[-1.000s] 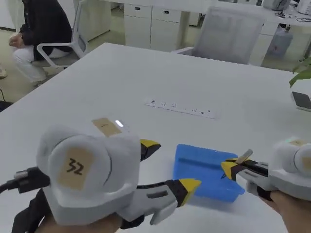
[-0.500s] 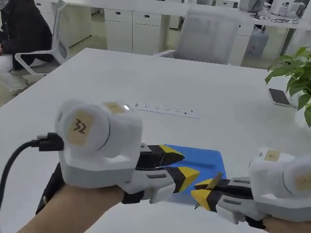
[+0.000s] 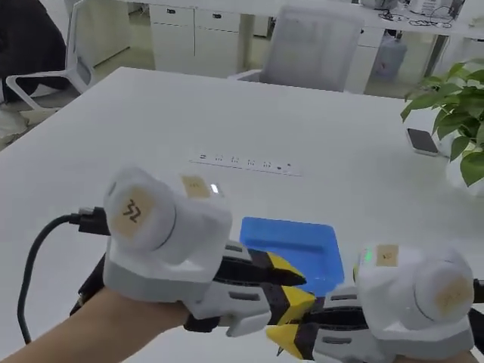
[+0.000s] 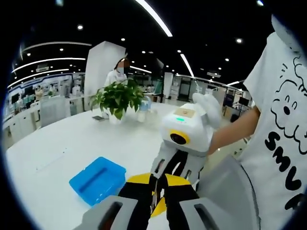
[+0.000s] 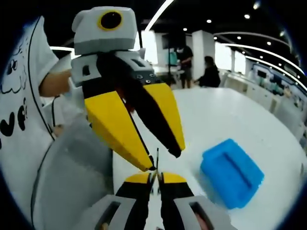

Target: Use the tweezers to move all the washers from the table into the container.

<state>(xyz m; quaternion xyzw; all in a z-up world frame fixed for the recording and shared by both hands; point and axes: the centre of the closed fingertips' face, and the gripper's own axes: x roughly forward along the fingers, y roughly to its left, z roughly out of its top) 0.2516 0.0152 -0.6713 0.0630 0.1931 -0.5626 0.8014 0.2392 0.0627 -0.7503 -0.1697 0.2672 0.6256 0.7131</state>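
A shallow blue container lies on the white table, just beyond both grippers. My left gripper, marked 32, points right with its yellow-tipped jaws a little apart and nothing between them. My right gripper points left, tip to tip with the left one, below the container's near edge. In the right gripper view my right gripper is shut on thin dark tweezers, whose tip reaches up to the left gripper's jaws, and the container sits at right. The left gripper view has my left gripper at the bottom and the container at lower left.
A flush power strip sits mid-table behind the container. A phone and a leafy plant are at the far right. A grey chair stands beyond the table. A black cable trails from the left gripper.
The right gripper has come in to the left and toward the near edge, and the left gripper has shifted right, so their tips now meet. The left jaws have narrowed. The camera has moved too.
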